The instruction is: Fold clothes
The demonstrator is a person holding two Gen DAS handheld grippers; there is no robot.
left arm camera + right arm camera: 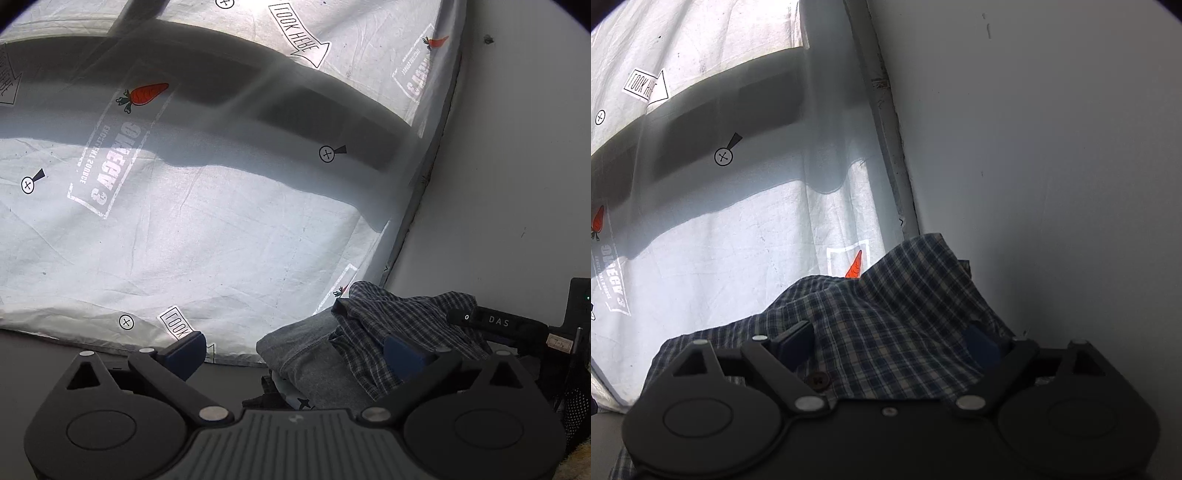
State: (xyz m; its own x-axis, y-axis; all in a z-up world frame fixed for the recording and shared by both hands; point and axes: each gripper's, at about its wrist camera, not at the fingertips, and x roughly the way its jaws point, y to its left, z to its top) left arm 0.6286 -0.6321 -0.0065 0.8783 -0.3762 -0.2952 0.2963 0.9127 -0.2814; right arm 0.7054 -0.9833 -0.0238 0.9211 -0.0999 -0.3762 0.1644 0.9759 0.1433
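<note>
A blue and white plaid shirt (pixel 391 325) lies crumpled on top of a pile at the lower right of the left wrist view, over a folded grey garment (pixel 306 354). My left gripper (pixel 295 350) is open, with its fingers either side of the pile's edge and nothing between the pads. In the right wrist view the plaid shirt (pixel 886 325) fills the space in front of my right gripper (pixel 894 347), which is open just above the cloth, a dark button (pixel 817 380) near its left finger.
A white curtain (pixel 207 221) printed with carrots and arrows hangs behind, crossed by a window-frame shadow. A white wall (pixel 1052 166) stands to the right. The other gripper's black body (pixel 498 321) shows at the right edge of the left wrist view.
</note>
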